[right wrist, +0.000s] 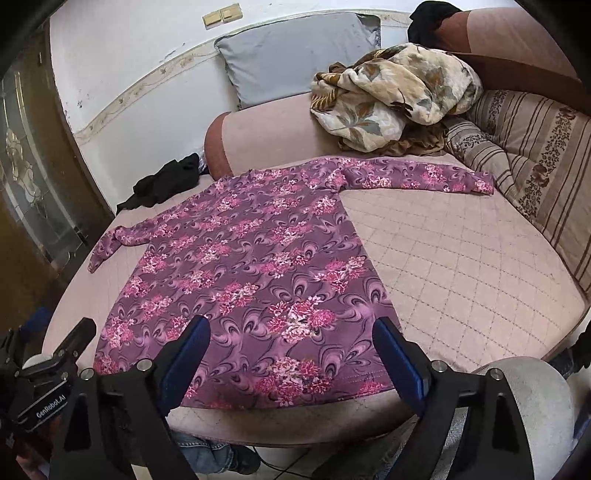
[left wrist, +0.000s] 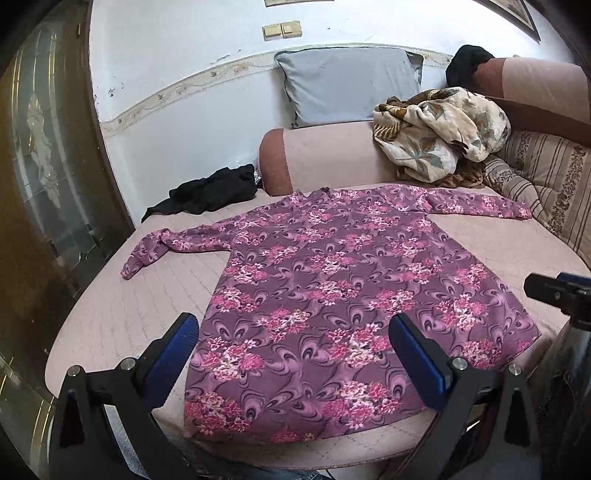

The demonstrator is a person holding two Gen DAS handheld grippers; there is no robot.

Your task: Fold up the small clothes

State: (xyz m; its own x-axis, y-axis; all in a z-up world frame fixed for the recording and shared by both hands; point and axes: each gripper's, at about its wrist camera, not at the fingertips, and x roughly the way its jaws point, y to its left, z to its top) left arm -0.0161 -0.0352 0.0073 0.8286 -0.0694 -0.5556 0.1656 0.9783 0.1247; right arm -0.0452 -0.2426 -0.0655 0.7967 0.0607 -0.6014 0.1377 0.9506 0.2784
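Purple floral top (left wrist: 325, 295) lies flat on the pink quilted bed (right wrist: 461, 266), hem toward the cameras, both sleeves spread sideways.

Left gripper (left wrist: 295, 354): blue-padded fingers (left wrist: 173, 350) stand wide apart, nothing between them. They hover over the hem end of the top; whether they touch the cloth, cannot tell.

Right gripper (right wrist: 291, 354): fingers (right wrist: 397, 358) likewise spread wide, empty, above the top's right hem corner. In the right wrist view the left gripper's black body shows at the lower left edge, with a label reading "GenRobot.AI" (right wrist: 50, 405). No other writing legible.

Further out: the top's right sleeve reaches toward a striped floral cushion (right wrist: 535, 147). The left sleeve ends bent near the bed's left edge. A black garment (left wrist: 207, 192) lies crumpled beyond the left sleeve, apart from the top. A pink bolster (left wrist: 332, 155) runs behind the collar, a cream leaf-print blanket (left wrist: 439, 133) heaped on its right end. A grey pillow (left wrist: 347, 85) leans on the white wall, two beige switches (left wrist: 282, 30) above it. Blue denim (right wrist: 207, 452) shows below the bed's near edge.
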